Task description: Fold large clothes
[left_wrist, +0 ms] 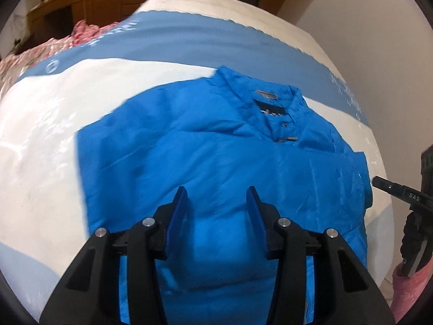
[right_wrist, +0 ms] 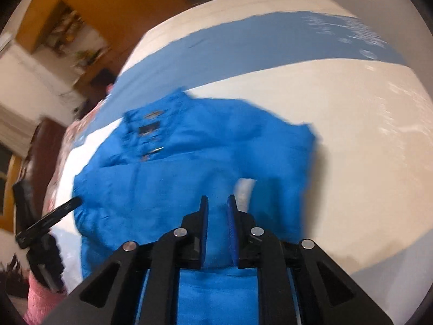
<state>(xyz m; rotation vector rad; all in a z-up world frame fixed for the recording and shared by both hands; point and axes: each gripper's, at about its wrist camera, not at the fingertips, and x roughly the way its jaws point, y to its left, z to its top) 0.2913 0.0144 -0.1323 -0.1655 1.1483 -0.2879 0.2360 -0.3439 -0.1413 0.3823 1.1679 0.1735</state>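
Note:
A bright blue collared shirt (left_wrist: 216,146) lies on a white and blue sheet, collar at the far end, sides folded in. My left gripper (left_wrist: 217,193) is open above the shirt's lower middle, nothing between its fingers. The right gripper's body shows at the right edge of the left wrist view (left_wrist: 416,200). In the right wrist view the shirt (right_wrist: 189,168) lies below my right gripper (right_wrist: 218,201), whose fingers stand a narrow gap apart with blue cloth seen between them; the view is blurred. The left gripper's body shows at the left edge of that view (right_wrist: 46,222).
The shirt lies on a bed with a white sheet (left_wrist: 48,140) crossed by a blue band (left_wrist: 189,40). Pink patterned fabric (left_wrist: 81,33) lies at the far left. Wooden furniture (left_wrist: 59,8) stands behind. A white wall (left_wrist: 365,13) is at the right.

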